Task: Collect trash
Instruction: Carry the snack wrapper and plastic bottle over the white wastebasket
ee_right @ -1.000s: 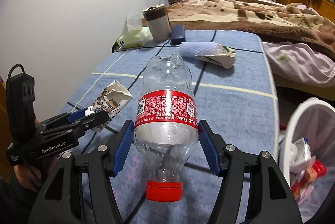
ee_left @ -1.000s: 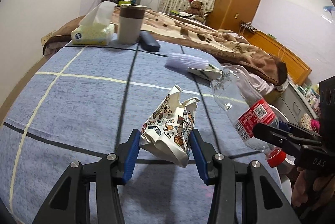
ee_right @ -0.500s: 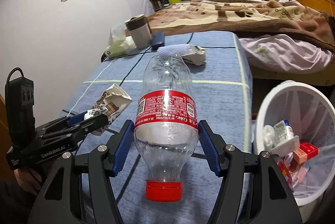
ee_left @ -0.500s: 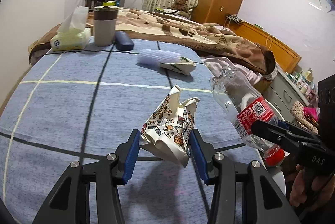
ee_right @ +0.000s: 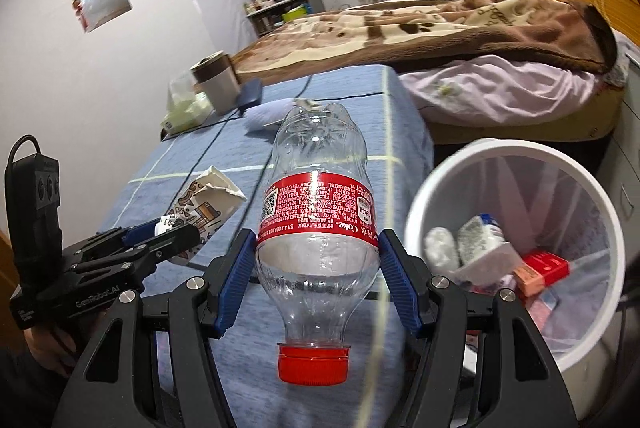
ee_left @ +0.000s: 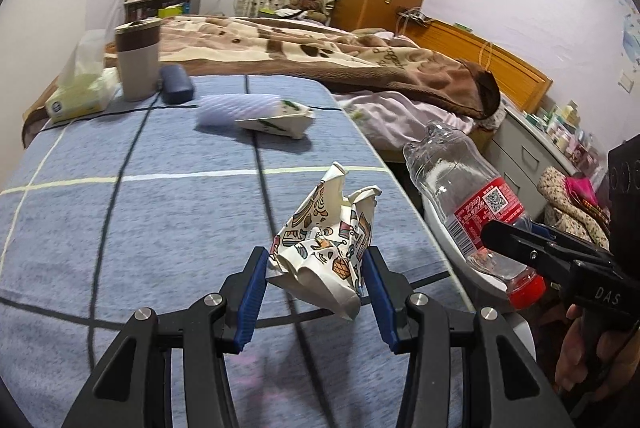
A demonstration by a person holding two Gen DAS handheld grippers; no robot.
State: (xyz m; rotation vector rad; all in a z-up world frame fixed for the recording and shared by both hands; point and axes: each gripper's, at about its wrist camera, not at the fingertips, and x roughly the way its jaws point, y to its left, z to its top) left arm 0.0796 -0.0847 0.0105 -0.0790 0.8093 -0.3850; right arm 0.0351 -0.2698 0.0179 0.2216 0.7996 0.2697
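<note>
bedroom, blue checked bedspread (ee_left: 160, 212), white bin (ee_right: 516, 156) beside its edge. risk: the smooth bottle (ee_right: 318, 228), cap-down, could slide from the right gripper (ee_right: 318, 286), which pinches it below the label, short of the bin. left gripper (ee_left: 314, 292) clamps the crumpled paper cup (ee_left: 328, 240) between its pads, over the bedspread.

Right gripper (ee_right: 316, 286) clamping bottle (ee_right: 318, 224), bin (ee_right: 440, 188) beside
</note>
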